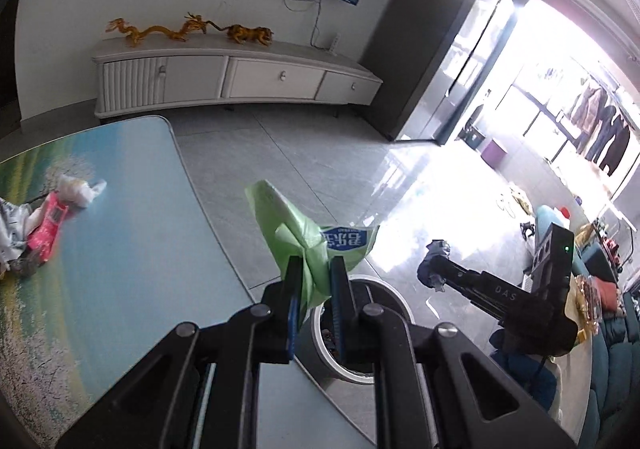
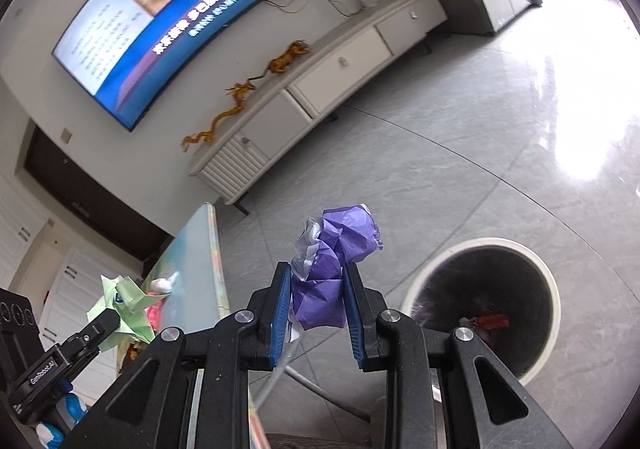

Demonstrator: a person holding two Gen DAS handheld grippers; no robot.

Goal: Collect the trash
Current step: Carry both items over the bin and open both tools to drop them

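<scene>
My left gripper (image 1: 315, 273) is shut on a green wrapper (image 1: 288, 233) with blue print, held above the rim of the white round bin (image 1: 394, 299) on the floor. My right gripper (image 2: 316, 281) is shut on a crumpled purple paper ball (image 2: 336, 249), held left of the same bin (image 2: 552, 289), which holds dark trash. In the left wrist view the right gripper (image 1: 434, 263) shows with its wad, right of the bin. In the right wrist view the left gripper (image 2: 116, 319) shows with the green wrapper (image 2: 124, 301).
A table (image 1: 132, 241) with a landscape print carries a red wrapper (image 1: 46, 227), a white wad (image 1: 78, 187) and other trash at its left edge. A white TV cabinet (image 1: 240, 77) stands by the far wall. Grey tiled floor (image 1: 320, 153) lies between.
</scene>
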